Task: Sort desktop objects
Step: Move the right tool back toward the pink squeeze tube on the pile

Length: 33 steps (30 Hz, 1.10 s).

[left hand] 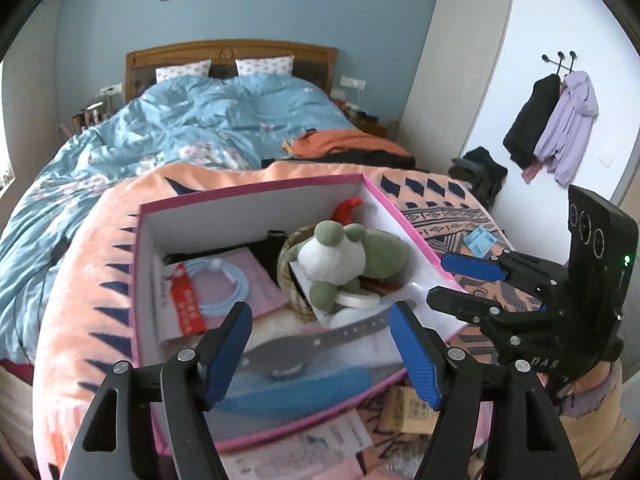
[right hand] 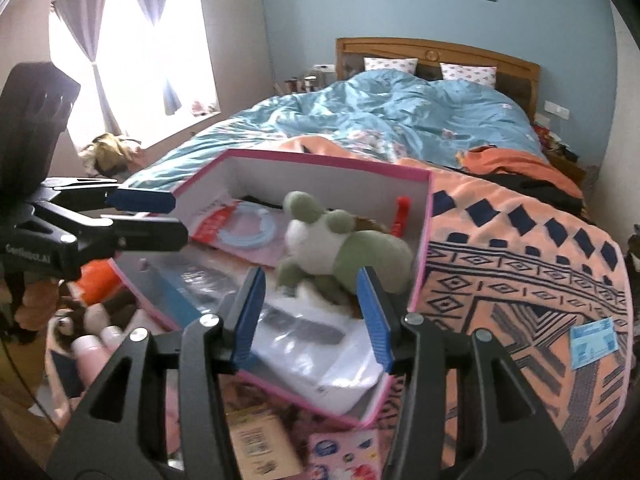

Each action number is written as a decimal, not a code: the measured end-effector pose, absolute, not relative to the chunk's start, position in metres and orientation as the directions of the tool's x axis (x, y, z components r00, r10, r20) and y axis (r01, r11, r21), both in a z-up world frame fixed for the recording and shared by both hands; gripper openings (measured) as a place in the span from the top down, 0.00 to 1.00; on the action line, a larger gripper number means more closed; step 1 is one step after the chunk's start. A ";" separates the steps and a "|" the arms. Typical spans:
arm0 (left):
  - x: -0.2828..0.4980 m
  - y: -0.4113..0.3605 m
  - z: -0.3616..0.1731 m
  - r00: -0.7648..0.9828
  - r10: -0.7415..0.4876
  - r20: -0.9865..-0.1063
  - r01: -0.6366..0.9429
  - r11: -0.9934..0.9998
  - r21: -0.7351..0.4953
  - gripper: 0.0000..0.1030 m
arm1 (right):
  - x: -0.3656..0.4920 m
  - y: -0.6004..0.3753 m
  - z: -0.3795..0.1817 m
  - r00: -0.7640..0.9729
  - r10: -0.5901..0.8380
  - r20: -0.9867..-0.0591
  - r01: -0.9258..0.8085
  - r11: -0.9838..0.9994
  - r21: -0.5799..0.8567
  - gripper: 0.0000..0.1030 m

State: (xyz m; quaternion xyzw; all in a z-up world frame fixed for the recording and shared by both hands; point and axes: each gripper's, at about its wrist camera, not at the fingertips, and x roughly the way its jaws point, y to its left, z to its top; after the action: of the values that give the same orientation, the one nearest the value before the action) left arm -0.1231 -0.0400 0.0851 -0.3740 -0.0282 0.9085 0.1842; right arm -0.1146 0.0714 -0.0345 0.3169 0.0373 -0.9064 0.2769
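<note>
A green-and-white stuffed plush frog (left hand: pixel 344 256) lies inside the pink-rimmed open cardboard box (left hand: pixel 256 194), on top of a checked pouch, beside a coiled pale-blue cable (left hand: pixel 224 288) on pink paper; the box rests on an orange patterned blanket (right hand: pixel 520 272) over the surface. The left gripper (left hand: pixel 320 354) and the right gripper (right hand: pixel 312 316) both hang released above the box, nothing between the blue pads. The frog looks light, soft and squashy, so a pinch across its plump body should hold; the cable is floppy and best taken at its tied bundle
</note>
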 end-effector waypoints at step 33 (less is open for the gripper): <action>-0.003 -0.093 0.004 -0.618 0.319 -0.719 -0.242 -0.947 -0.212 0.27 | 0.008 0.072 -0.062 -0.524 -0.621 -0.583 0.588 -0.759 0.279 0.42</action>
State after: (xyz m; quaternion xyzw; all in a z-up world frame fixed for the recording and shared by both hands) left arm -0.0025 -0.0931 0.0043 -0.4085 -0.0470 0.8981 0.1561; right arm 0.0082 0.0725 -0.0616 0.3436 -0.0238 -0.8727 0.3462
